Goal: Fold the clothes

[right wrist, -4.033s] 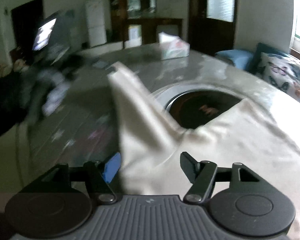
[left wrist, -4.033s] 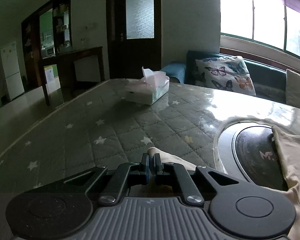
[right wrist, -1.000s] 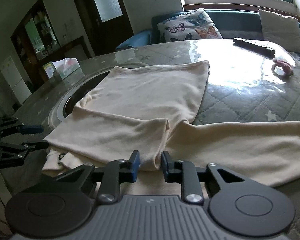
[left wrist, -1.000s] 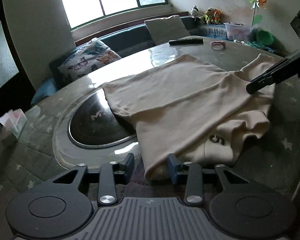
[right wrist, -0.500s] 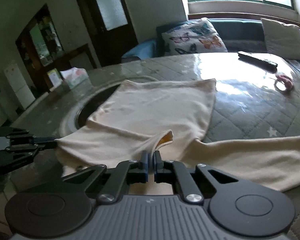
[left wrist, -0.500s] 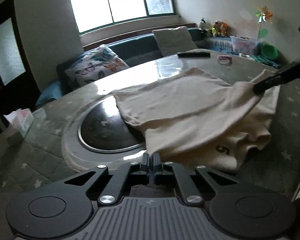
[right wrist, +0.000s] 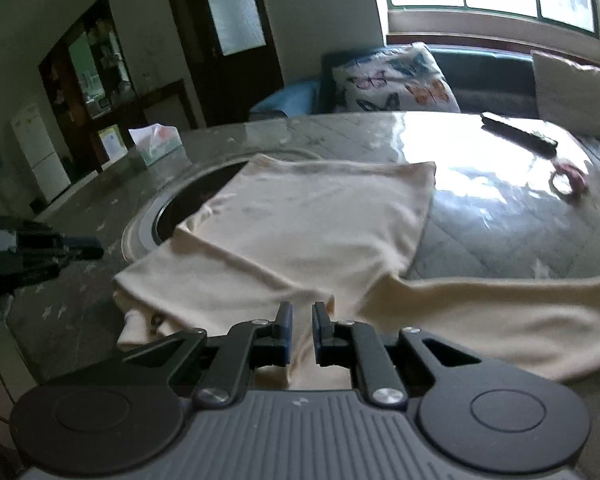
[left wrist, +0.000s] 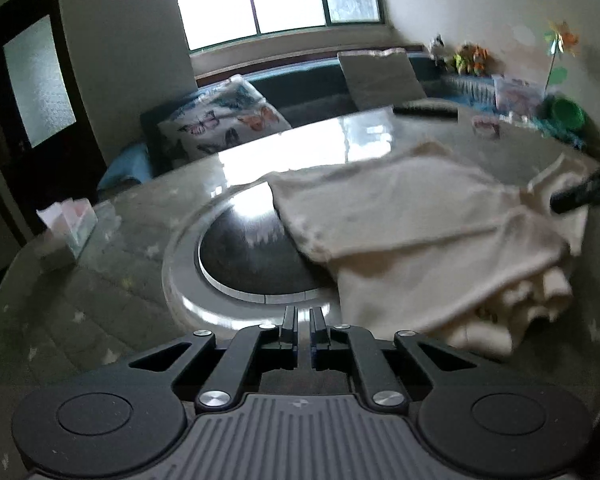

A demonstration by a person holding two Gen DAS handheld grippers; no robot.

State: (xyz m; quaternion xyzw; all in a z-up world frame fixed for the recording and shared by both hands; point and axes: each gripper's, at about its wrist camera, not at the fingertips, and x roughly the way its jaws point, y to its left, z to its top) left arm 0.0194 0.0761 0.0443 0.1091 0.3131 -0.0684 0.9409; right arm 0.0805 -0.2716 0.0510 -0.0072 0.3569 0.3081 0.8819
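1. Left wrist view: the cream long-sleeved knit garment (left wrist: 420, 236) lies partly folded on the round table with a grey star-quilted cover (left wrist: 80, 300). Its long axis runs from 10 o'clock, at the dark round glass inset (left wrist: 252, 256), toward 4 o'clock, where it bunches in a heap.
2. The left gripper (left wrist: 303, 330) sits at 6 o'clock over the inset's pale rim, its fingers a narrow slit apart with nothing between them, and just left of the cloth's near corner.
3. At 9 o'clock stands a tissue box (left wrist: 66, 230); at 1 o'clock lie a black remote control (left wrist: 426, 111) and a pink ring (left wrist: 485, 125). The table edge curves from 8 to 6 o'clock.
4. Right wrist view: the garment (right wrist: 312, 224) spreads from 11 o'clock; one sleeve (right wrist: 500, 312) stretches flat toward 3 o'clock.
5. The right gripper (right wrist: 301, 330) hangs over the folded near edge, fingers slightly parted; cloth shows in the gap, but I cannot tell whether it is pinched.
6. The left gripper (right wrist: 80, 245) shows at 9 o'clock. Bare quilted top lies at 2 o'clock, by the remote control (right wrist: 518, 132) and ring (right wrist: 568, 178).
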